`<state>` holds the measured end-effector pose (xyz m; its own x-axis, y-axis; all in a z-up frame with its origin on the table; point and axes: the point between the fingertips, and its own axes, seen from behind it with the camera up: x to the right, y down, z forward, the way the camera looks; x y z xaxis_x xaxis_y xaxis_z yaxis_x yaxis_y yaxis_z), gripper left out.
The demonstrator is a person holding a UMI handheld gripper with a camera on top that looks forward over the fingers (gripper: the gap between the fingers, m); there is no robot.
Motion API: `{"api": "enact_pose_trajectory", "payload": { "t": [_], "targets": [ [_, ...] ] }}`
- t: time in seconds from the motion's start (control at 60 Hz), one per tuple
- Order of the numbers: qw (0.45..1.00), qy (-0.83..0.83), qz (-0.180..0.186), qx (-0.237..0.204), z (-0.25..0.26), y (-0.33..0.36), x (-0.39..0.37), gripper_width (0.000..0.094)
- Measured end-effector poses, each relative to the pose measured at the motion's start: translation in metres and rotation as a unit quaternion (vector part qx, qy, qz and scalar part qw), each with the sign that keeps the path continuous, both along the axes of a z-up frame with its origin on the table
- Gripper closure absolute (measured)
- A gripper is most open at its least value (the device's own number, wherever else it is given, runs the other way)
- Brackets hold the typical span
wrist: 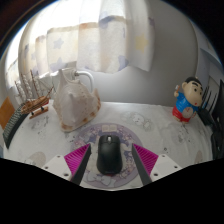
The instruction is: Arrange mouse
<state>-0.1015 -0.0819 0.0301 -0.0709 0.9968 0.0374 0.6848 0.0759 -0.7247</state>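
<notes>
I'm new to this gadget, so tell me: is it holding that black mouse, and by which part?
Not clearly held. The black mouse lies on the round mat between the gripper's open fingers, with gaps at both sides.

A model ship, a pale bag and a cartoon figurine are standing on the counter before curtains.

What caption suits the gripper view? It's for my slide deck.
Open gripper with black mouse between its jaws on a round mat.
</notes>
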Motion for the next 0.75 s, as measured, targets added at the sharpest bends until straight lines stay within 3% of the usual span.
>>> {"api": "enact_pose_trajectory", "payload": {
  "t": [0.267,0.45,0.55,0.65,0.75],
  "targets": [
    [0.997,-0.059,-0.043,-0.009,0.115,0.023,0.121,0.008],
    [0.996,-0.076,-0.044,-0.003,0.136,0.019,0.183,0.0077],
    [0.997,-0.074,-0.037,-0.003,0.14,0.017,0.191,0.008],
    [0.997,-0.061,-0.041,0.025,0.143,0.024,0.188,0.0081],
    [0.997,-0.061,-0.037,0.014,0.143,0.016,0.187,0.0081]
  ]
}}
